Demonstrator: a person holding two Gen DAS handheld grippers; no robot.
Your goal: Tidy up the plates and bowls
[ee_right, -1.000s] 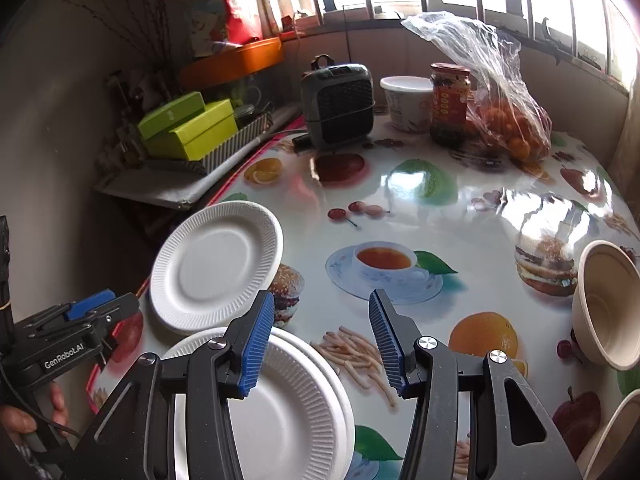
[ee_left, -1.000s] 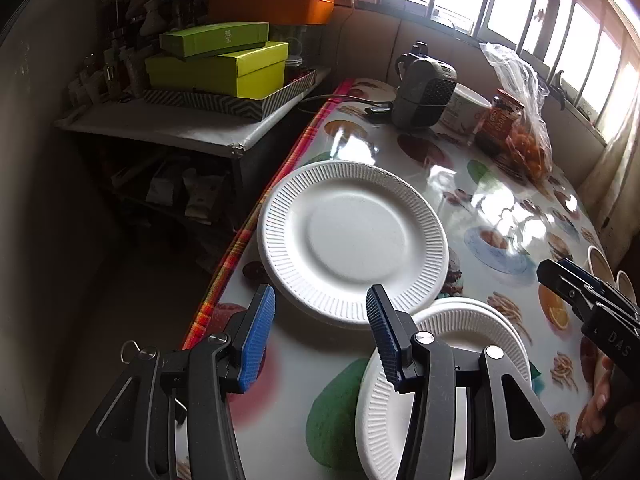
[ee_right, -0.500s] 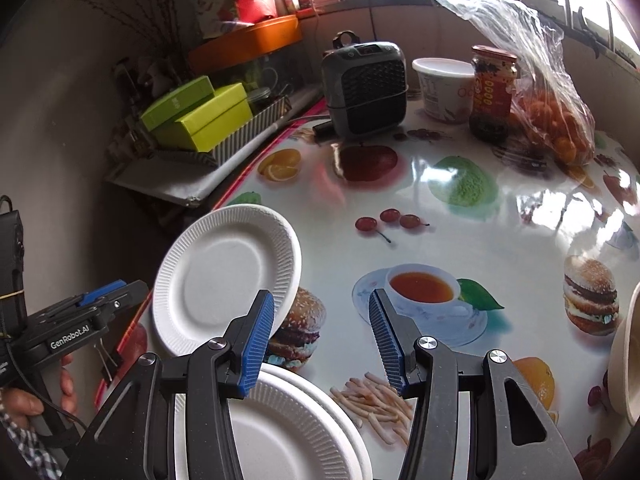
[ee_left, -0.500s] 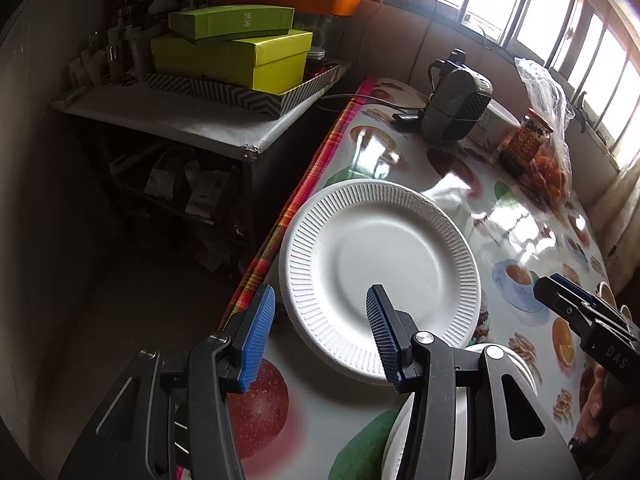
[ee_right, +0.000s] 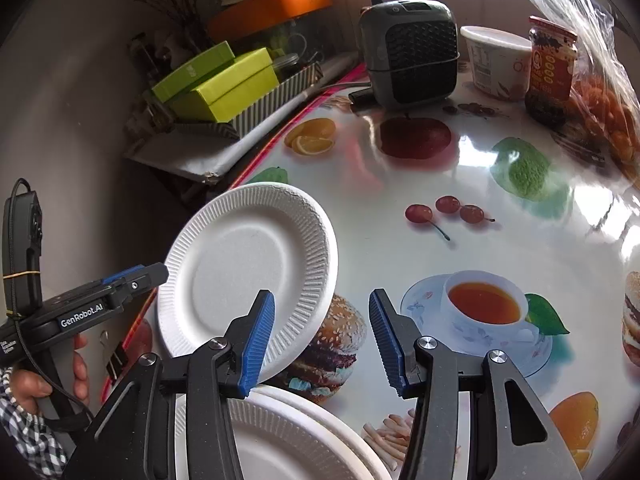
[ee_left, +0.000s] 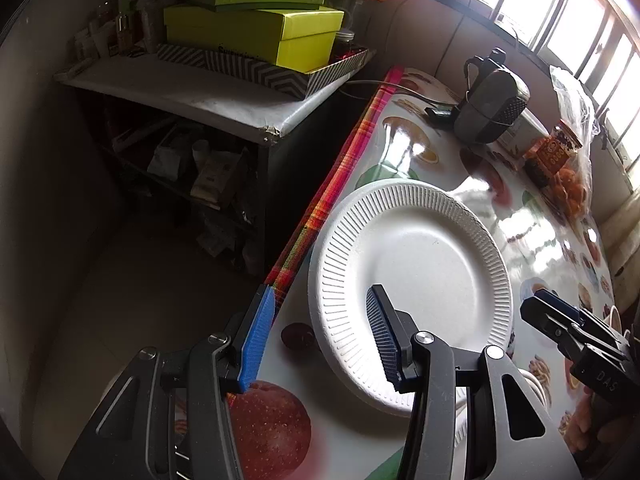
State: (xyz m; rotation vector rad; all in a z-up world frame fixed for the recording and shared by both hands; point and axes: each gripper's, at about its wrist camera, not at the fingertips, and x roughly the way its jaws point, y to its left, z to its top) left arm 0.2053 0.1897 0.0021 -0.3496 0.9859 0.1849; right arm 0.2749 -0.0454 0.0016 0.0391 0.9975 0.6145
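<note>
A single white paper plate (ee_left: 412, 280) lies near the table's left edge, and its near rim overlaps a stack of white paper plates (ee_right: 280, 440). My left gripper (ee_left: 320, 340) is open above the single plate's near-left rim; one blue fingertip is over the plate and the other is past the table edge. Nothing is gripped. In the right wrist view this plate (ee_right: 240, 280) sits ahead and to the left, and the left gripper (ee_right: 136, 278) reaches its left rim. My right gripper (ee_right: 322, 344) is open and empty above the plate's right rim and a burger picture.
A grey heater (ee_right: 412, 52), a white tub (ee_right: 496, 60), a jar (ee_right: 550, 68) and a bag of oranges (ee_right: 608, 112) stand at the table's far side. A side shelf with green boxes (ee_left: 252, 28) stands left of the table edge (ee_left: 320, 208). A hand (ee_right: 32, 388) holds the left gripper.
Both grippers have moved forward and down toward the single plate, which now fills more of each view. The jaws stand as wide as before, and the plates have not moved.
</note>
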